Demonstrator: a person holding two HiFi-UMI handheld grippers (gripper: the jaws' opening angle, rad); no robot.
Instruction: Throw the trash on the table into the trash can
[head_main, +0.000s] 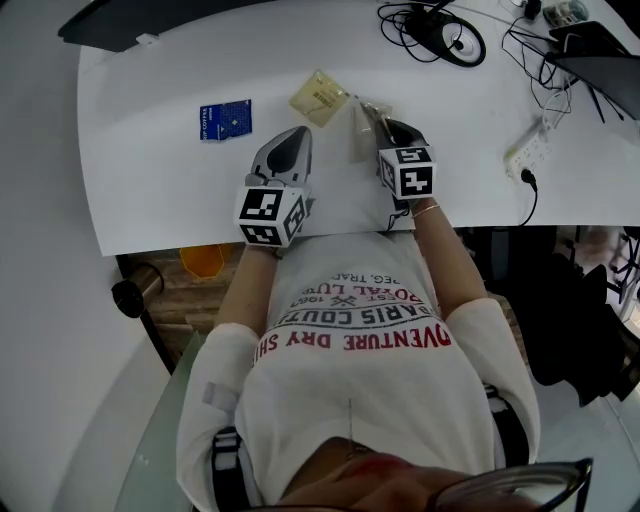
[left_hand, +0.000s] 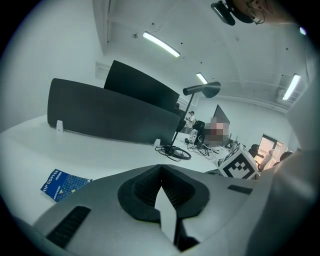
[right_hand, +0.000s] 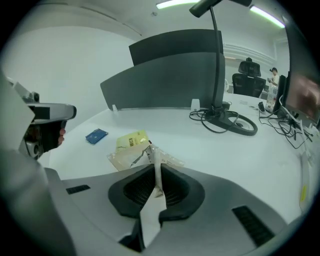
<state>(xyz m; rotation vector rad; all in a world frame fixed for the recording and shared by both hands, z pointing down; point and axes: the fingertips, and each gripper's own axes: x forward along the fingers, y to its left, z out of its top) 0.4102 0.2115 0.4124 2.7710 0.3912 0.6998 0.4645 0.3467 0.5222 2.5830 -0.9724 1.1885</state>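
A crumpled clear plastic wrapper (right_hand: 125, 159) lies on the white table (head_main: 150, 170) with one edge standing up between my right gripper's (right_hand: 156, 169) pads, which are shut on it. In the head view the wrapper (head_main: 362, 128) sits just ahead of the right gripper (head_main: 388, 128). Beyond it lies a yellow packet (head_main: 318, 97) (right_hand: 131, 140), and a blue packet (head_main: 225, 120) (left_hand: 62, 183) (right_hand: 96, 135) lies farther left. My left gripper (head_main: 290, 138) (left_hand: 160, 170) hovers near the table's front edge, its jaws shut on nothing.
A lamp base with coiled cables (head_main: 445, 40) (right_hand: 230, 122) stands at the back right. A white power strip (head_main: 530, 150) and dark gear (head_main: 600, 60) sit at the right edge. A dark partition (right_hand: 165, 80) lines the far side. Below the front edge are an orange object (head_main: 205, 260) and a dark cylinder (head_main: 135, 295).
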